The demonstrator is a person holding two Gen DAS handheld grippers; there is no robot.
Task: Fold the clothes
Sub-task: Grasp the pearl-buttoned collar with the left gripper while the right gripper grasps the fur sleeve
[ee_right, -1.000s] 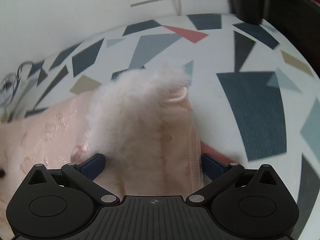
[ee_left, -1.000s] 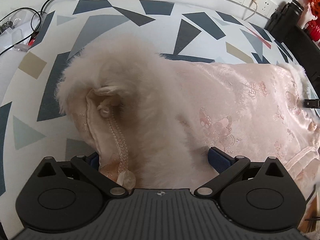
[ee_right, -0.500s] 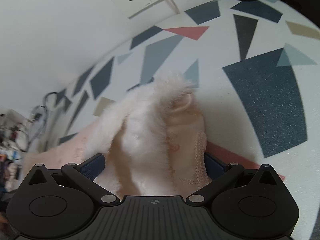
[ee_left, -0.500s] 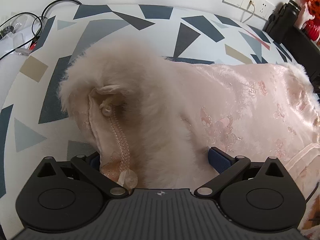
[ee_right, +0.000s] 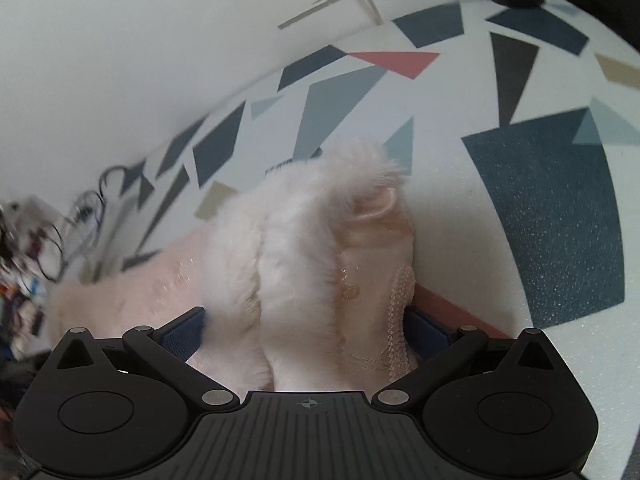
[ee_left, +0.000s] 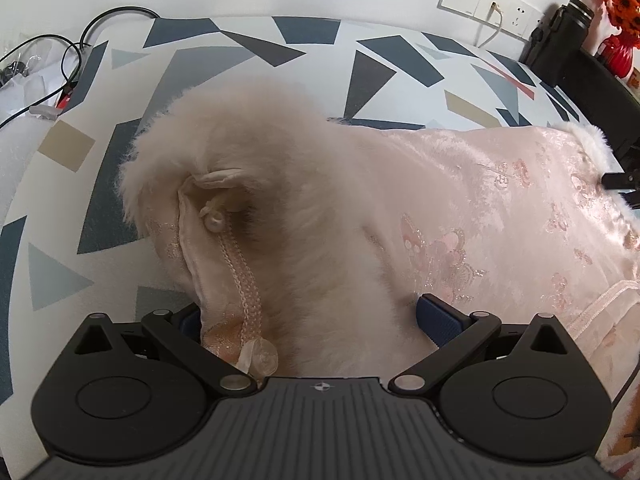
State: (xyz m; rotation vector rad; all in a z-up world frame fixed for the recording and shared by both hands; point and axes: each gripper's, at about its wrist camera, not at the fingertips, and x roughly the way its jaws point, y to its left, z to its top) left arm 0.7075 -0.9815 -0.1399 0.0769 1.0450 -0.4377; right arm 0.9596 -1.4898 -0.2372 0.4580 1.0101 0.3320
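A pale pink satin garment [ee_left: 500,216] with butterfly embroidery and thick white fur trim [ee_left: 256,152] lies on a mat with geometric shapes [ee_left: 240,64]. My left gripper [ee_left: 308,316] is shut on one fur-trimmed corner, with a pearl button [ee_left: 213,222] and braided cord showing. My right gripper [ee_right: 304,328] is shut on the other fur-trimmed corner [ee_right: 320,232] and holds it up over the mat [ee_right: 552,216]. The rest of the garment [ee_right: 132,292] trails left. The blue pads of both grippers are mostly buried in fabric.
Black cables [ee_left: 72,52] and small clutter lie at the mat's far left edge. A wall socket plate [ee_left: 488,4], a black object [ee_left: 560,36] and a red vase with orange flowers [ee_left: 620,20] stand at the far right. The wall [ee_right: 140,40] runs behind the mat.
My right gripper has lifted and tilted with its corner of the garment; its view swung left and blurred. My left gripper has held its corner almost still.
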